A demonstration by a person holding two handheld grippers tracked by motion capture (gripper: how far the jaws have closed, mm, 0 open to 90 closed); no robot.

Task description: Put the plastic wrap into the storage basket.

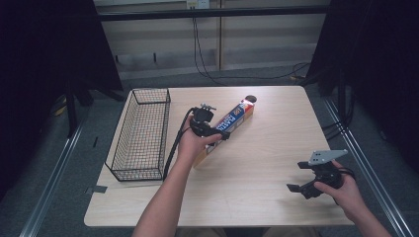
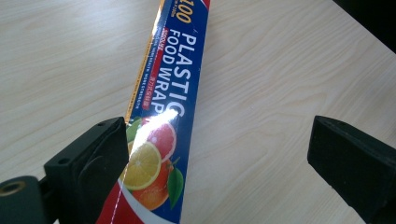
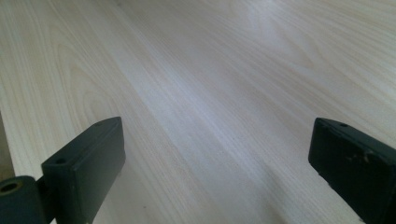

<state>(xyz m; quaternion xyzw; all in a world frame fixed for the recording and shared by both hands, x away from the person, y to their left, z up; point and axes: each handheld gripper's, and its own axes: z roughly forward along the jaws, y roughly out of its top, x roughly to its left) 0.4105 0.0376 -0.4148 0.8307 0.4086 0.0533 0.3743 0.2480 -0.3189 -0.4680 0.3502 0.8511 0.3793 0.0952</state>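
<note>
The plastic wrap box [image 1: 228, 127] lies flat near the middle of the table [image 1: 267, 148], set on a diagonal: its far end, with a dark round end showing, points toward the back edge, and its near end runs toward us under our left hand [image 1: 190, 144]. In the left gripper view we read "PLASTIC FOOD WRAP" in white on its blue face [image 2: 173, 93], with orange and lemon slices printed lower down and a bright glare across the fruit.

Our left gripper [image 1: 210, 129] sits over the near half of the box. Its jaws stand wide apart; in the left gripper view one jaw lies against or just beside the box's edge, while the other is well clear of it over bare wood. Nothing is clamped between them.

To the left of the box, a black wire basket [image 1: 141, 133] rests along the table's left edge, near our left hand but apart from it.

Our right gripper [image 1: 302, 183] is well apart from the box, near the front right of the table, held in our right hand [image 1: 346, 192]. Its jaws are spread wide as well, with bare table between them.
</note>
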